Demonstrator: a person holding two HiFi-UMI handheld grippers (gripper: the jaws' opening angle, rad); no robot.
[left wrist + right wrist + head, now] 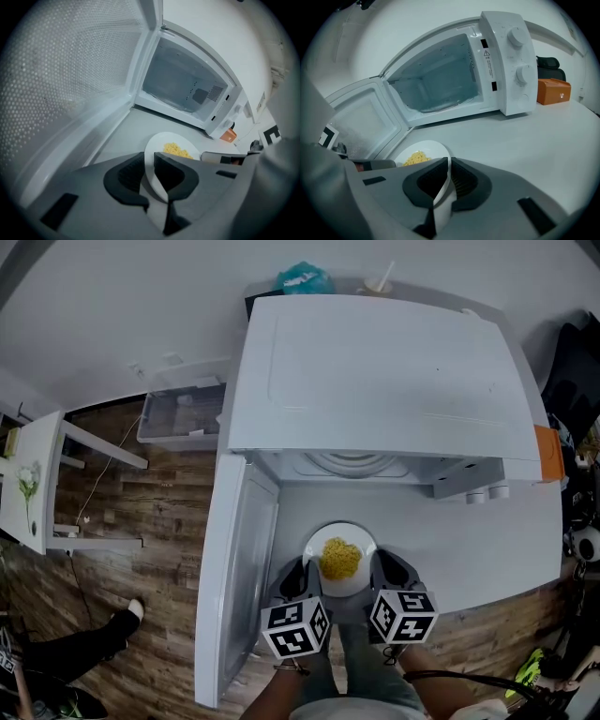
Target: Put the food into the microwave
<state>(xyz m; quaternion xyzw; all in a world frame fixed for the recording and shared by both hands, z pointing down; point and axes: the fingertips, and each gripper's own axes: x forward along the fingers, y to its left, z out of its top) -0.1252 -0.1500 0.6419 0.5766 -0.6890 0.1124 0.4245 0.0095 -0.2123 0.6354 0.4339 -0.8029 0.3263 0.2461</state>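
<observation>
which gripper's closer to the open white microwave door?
Left. The left gripper clamps the white plate right beside the open white microwave door; the right gripper clamps its far rim, away from the door.

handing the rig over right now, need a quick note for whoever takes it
Left gripper: shut on the left rim of the white plate.
Right gripper: shut on its right rim.
The plate holds yellow noodles, in front of the microwave, over the white table.
Done: door wide open, cavity has no dish, plate gripped.
Left: plate into the cavity, release, shut the door.
</observation>
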